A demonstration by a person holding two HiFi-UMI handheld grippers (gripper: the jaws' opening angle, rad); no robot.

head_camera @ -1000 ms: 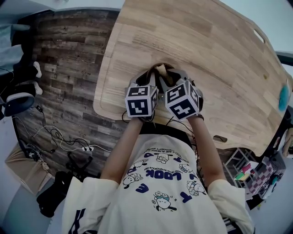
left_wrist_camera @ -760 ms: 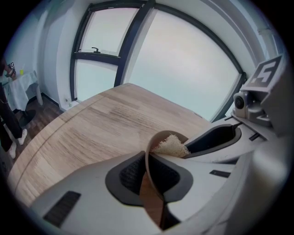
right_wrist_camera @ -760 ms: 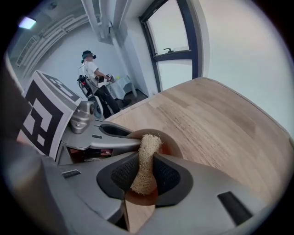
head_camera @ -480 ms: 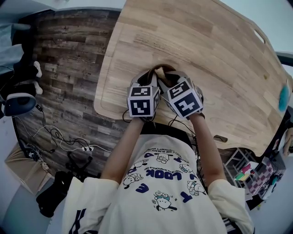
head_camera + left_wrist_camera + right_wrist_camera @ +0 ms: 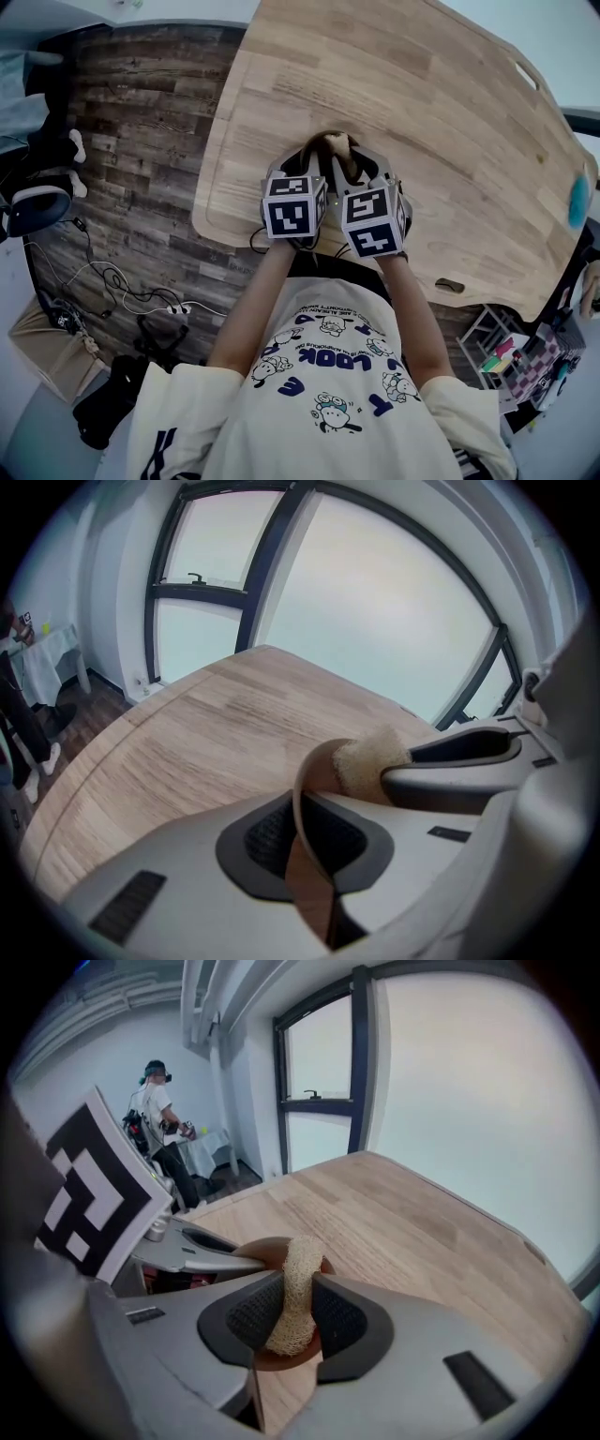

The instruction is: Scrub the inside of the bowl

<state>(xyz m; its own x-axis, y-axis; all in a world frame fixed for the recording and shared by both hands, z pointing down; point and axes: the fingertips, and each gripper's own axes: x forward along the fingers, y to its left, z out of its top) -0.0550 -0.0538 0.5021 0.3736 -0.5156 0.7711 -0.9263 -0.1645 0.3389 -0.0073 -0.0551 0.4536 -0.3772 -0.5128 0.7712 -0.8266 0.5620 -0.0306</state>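
A small brown bowl (image 5: 323, 139) is held tilted above the wooden table (image 5: 450, 122), near its front edge. My left gripper (image 5: 306, 161) is shut on the bowl's thin rim (image 5: 305, 799), and its jaws have just been closing a little on it. My right gripper (image 5: 352, 165) is shut on a tan loofah sponge (image 5: 292, 1279), which stands upright between the pads. The sponge (image 5: 368, 761) presses against the bowl's inner wall (image 5: 255, 1245). The two grippers sit side by side, almost touching. Most of the bowl is hidden behind them in the head view.
The table runs wide to the far side and right, with a blue object (image 5: 580, 200) at its right edge. Cables and gear (image 5: 112, 281) lie on the plank floor to the left. A person (image 5: 159, 1115) stands far off by the windows.
The right gripper has rolled and shifted slightly with the sponge against the bowl. The left gripper and the bowl have stayed in place.
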